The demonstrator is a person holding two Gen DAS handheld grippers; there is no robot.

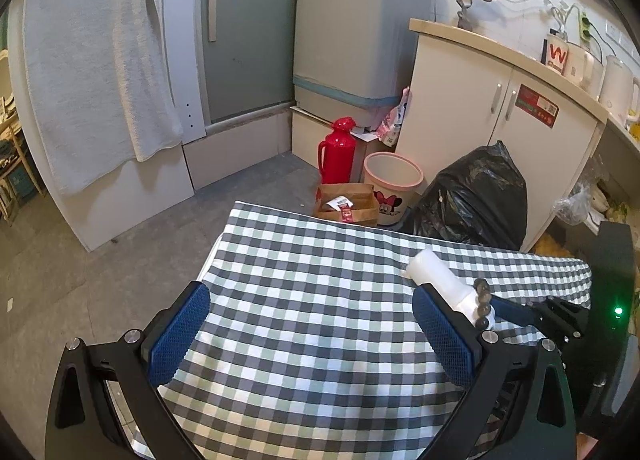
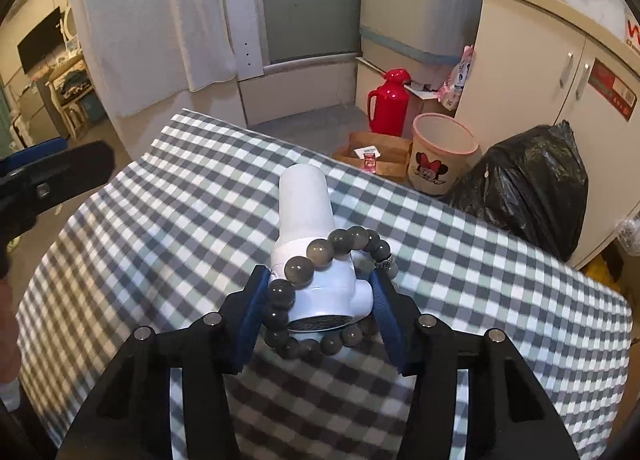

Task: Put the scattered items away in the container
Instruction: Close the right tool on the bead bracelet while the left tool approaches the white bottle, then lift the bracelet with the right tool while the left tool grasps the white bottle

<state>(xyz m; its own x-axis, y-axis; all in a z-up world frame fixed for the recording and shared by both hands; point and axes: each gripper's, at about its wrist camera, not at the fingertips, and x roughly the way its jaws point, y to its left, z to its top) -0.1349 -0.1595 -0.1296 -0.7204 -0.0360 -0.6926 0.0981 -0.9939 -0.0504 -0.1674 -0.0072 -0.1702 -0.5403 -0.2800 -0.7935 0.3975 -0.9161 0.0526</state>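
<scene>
Right wrist view: right gripper (image 2: 318, 306) is clamping a white device (image 2: 308, 215), bead bracelet (image 2: 320, 252) looped around it, above the checked cloth (image 2: 160, 199); left gripper (image 1: 308, 336) is gaping empty. Carrying level should keep beads from slipping.

A white lint shaver (image 2: 310, 244) is held above the checked desk (image 2: 160, 187), a grey bead bracelet (image 2: 320, 292) looped round its head.

A: The cloth (image 2: 200, 195) is checked grey, pale green and white; the gadget (image 2: 308, 203) plain white.

B: Bead bracelet (image 2: 298, 270) smoky grey, flask (image 1: 337, 151) bright red, bag (image 1: 476, 195) glossy black.
</scene>
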